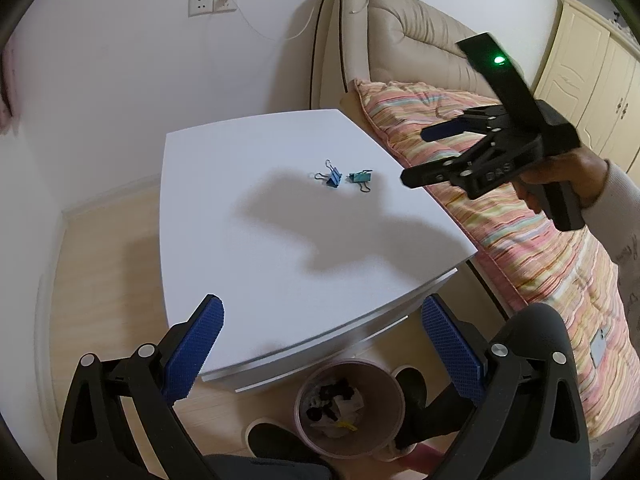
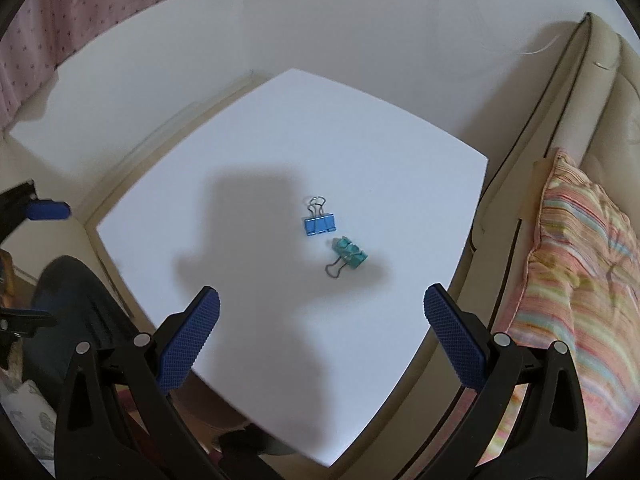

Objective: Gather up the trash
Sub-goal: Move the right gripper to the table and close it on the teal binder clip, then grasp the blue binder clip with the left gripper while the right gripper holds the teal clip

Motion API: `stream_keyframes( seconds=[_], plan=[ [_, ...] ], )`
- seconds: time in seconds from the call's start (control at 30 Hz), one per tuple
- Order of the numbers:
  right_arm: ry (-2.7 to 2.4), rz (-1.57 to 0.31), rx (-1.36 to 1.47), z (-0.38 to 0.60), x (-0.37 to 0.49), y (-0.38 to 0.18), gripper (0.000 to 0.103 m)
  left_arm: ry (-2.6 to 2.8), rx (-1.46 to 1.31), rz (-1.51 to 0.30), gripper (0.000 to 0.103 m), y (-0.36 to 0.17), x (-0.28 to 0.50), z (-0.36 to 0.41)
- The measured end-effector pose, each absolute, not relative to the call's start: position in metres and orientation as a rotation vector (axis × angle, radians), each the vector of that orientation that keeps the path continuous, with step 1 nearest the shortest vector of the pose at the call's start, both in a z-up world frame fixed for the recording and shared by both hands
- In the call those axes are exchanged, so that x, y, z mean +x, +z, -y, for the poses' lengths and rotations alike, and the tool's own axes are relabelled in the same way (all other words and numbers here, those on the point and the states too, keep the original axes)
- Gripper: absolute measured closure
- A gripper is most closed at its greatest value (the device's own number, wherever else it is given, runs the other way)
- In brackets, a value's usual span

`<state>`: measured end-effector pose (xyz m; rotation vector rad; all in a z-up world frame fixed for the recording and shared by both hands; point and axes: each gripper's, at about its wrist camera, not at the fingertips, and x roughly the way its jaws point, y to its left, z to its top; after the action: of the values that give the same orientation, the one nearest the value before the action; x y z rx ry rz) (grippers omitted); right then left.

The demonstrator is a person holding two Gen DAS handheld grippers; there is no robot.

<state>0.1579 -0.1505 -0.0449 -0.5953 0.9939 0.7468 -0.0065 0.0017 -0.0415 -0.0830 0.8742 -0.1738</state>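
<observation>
In the left wrist view, the left gripper [image 1: 322, 322] fills the bottom of the frame, its two blue textured fingers [image 1: 196, 344] spread wide apart with nothing between them. Between and below them, at bottom centre, stands a round pinkish waste bin [image 1: 390, 432] on the pale wooden floor [image 1: 100, 272], with crumpled paper and dark scraps inside; dark shoes sit just beside it. Above, the square white table [image 1: 280, 240] takes up the middle of the frame. Near its centre lie a blue metal binder clip [image 1: 333, 178] and, just to its right, a teal metal binder clip [image 1: 360, 177], close together but apart. At right of the frame the right gripper [image 1: 416, 156], black and held by a hand [image 1: 560, 184], hangs above the table's right edge with its fingers parted and empty; a green light glows on its body. Behind it lie a striped pink quilt [image 1: 520, 240] and a beige padded headboard [image 1: 412, 36].

In the right wrist view, a pink curtain [image 2: 60, 20] hangs at upper left. The blue clip [image 2: 319, 224] lies at centre with the teal clip [image 2: 351, 254] lower right of it, both ahead of the released right gripper [image 2: 322, 312] at the bottom. The quilt [image 2: 580, 280] runs down the right edge.
</observation>
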Motion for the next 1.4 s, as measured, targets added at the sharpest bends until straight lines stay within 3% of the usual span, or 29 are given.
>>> stream_keyframes(
  seconds=[0.1,0.2,0.27,0.5,0.83,0.97,1.03,1.4],
  plan=[
    [0.754,-1.011,-0.629,0.145,0.170,-0.056,0.004,-0.174,-0.086,-0.877,0.008,-0.043,-0.004,-0.003],
    [0.764,-1.030,-0.662,0.138,0.180,-0.067,0.025,-0.174,-0.093,-0.884,0.008,-0.048,0.001,-0.005],
    [0.770,-1.041,-0.688,0.134,0.185,-0.076,0.028,-0.173,-0.098,-0.893,0.008,-0.051,0.003,-0.005],
    [0.794,-1.049,-0.722,0.127,0.197,-0.092,0.060,-0.172,-0.119,-0.915,0.008,-0.059,0.012,-0.011],
    [0.784,-1.033,-0.733,0.129,0.202,-0.098,0.089,-0.175,-0.127,-0.929,0.008,-0.065,0.015,-0.010],
    [0.784,-1.018,-0.718,0.132,0.202,-0.094,0.093,-0.176,-0.125,-0.930,0.008,-0.066,0.016,-0.009],
    [0.779,-1.014,-0.711,0.133,0.203,-0.092,0.101,-0.176,-0.121,-0.928,0.008,-0.065,0.017,-0.008],
    [0.771,-1.039,-0.623,0.146,0.198,-0.082,0.102,-0.198,-0.056,-0.891,0.008,-0.047,0.040,0.001]
  ],
)
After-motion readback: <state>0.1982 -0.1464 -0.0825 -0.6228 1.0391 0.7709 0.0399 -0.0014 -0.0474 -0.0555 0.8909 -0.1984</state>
